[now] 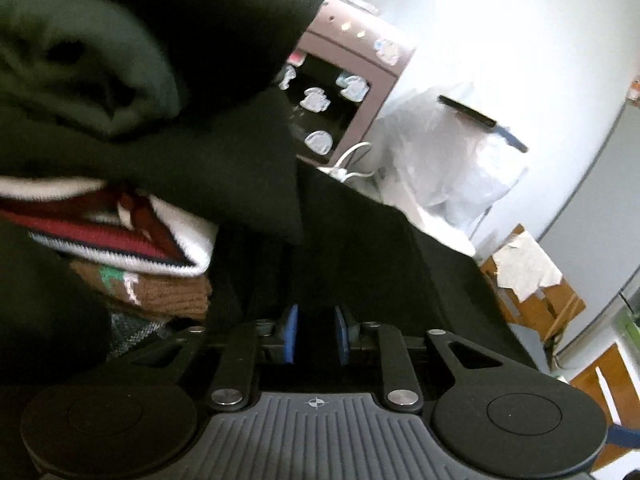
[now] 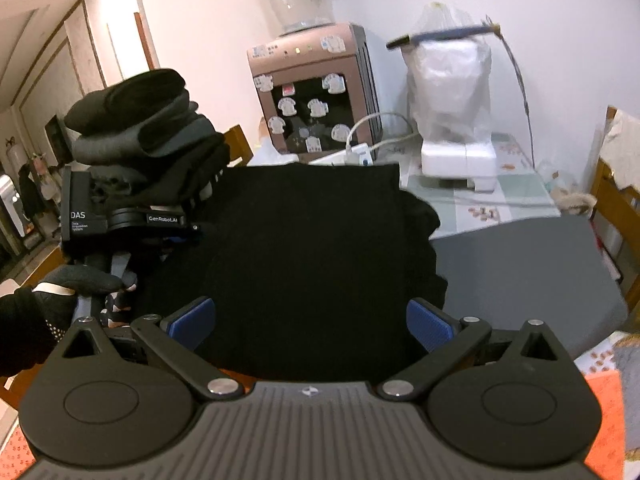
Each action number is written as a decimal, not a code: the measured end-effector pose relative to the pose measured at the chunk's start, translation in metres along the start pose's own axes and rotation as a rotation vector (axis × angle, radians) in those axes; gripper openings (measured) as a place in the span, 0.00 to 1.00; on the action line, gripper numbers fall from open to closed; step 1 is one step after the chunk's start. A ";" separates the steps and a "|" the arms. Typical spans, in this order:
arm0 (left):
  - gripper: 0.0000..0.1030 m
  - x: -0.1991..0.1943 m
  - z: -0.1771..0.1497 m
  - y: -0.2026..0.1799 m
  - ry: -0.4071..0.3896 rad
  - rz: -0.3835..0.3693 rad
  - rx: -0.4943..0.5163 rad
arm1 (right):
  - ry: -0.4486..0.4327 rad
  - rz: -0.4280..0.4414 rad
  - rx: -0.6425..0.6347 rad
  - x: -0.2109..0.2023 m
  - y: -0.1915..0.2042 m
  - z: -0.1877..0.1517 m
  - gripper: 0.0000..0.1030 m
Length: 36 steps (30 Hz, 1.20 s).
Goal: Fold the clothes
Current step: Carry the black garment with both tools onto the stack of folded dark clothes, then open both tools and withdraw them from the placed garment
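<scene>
Nearest your right camera, your right gripper (image 2: 310, 322) stands with its blue pads (image 2: 430, 322) spread wide apart, grasping nothing, poised at the near edge of the black garment (image 2: 304, 248). That garment lies spread flat over the middle of the table (image 2: 520, 268), its far hem running straight across near the table's far edge and its right side bunched in soft folds where the bare grey surface begins. At the table's left edge rises the stack of folded clothes (image 1: 120, 80), dark pieces on top and, seen from your left camera, a red and white knit (image 1: 132, 236) and a brown knit (image 1: 168, 292) lower down. Your left gripper (image 1: 316, 336) sits low against the black cloth just beside that stack, its jaws narrowed to a small gap; dark fabric lies around them, but I cannot tell whether the pads pinch it. Your gloved left hand (image 2: 48, 300) grips its handle. Beyond the far edge stands a water dispenser (image 2: 316, 96), and to its right a plastic-covered appliance (image 2: 452, 92).
</scene>
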<state>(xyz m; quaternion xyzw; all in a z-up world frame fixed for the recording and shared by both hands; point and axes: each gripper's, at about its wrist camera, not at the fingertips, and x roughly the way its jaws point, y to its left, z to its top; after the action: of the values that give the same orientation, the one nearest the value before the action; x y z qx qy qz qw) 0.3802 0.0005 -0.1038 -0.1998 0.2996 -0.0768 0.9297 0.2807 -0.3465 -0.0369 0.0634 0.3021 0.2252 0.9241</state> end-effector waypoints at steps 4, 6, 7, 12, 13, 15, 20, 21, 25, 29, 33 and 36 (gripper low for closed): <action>0.60 -0.032 0.004 -0.007 -0.041 -0.016 0.024 | -0.026 -0.023 -0.033 -0.020 0.015 0.010 1.00; 0.72 -0.055 0.005 -0.013 -0.063 -0.034 0.038 | -0.040 -0.032 -0.049 -0.031 0.024 0.014 1.00; 0.76 -0.067 0.006 -0.017 -0.078 -0.038 0.053 | -0.048 -0.040 -0.059 -0.037 0.029 0.017 1.00; 0.98 -0.138 0.003 -0.045 -0.161 -0.071 0.107 | -0.085 -0.098 -0.105 -0.072 0.062 0.026 1.00; 1.00 -0.152 0.002 -0.051 -0.172 -0.087 0.109 | -0.092 -0.107 -0.112 -0.080 0.069 0.027 1.00; 1.00 -0.182 -0.002 -0.061 -0.186 -0.107 0.116 | -0.104 -0.115 -0.121 -0.093 0.083 0.028 1.00; 1.00 -0.250 -0.018 -0.086 -0.242 -0.067 0.150 | -0.141 -0.171 -0.127 -0.131 0.114 0.024 1.00; 1.00 -0.263 -0.021 -0.090 -0.254 -0.058 0.152 | -0.146 -0.184 -0.131 -0.140 0.119 0.022 1.00; 1.00 -0.302 -0.037 -0.102 -0.266 -0.023 0.149 | -0.165 -0.202 -0.136 -0.170 0.138 0.013 1.00; 1.00 -0.337 -0.064 -0.114 -0.309 0.025 0.186 | -0.209 -0.212 -0.097 -0.199 0.150 -0.002 1.00; 1.00 -0.358 -0.095 -0.126 -0.294 0.047 0.264 | -0.223 -0.236 -0.067 -0.220 0.157 -0.024 1.00; 1.00 -0.367 -0.117 -0.130 -0.245 0.061 0.267 | -0.161 -0.235 -0.040 -0.225 0.156 -0.040 1.00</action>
<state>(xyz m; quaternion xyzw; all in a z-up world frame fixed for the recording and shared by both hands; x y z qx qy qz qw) 0.0112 -0.0595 0.0570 -0.0735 0.1771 -0.0628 0.9794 0.0372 -0.3109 0.0888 0.0269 0.2278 0.1158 0.9664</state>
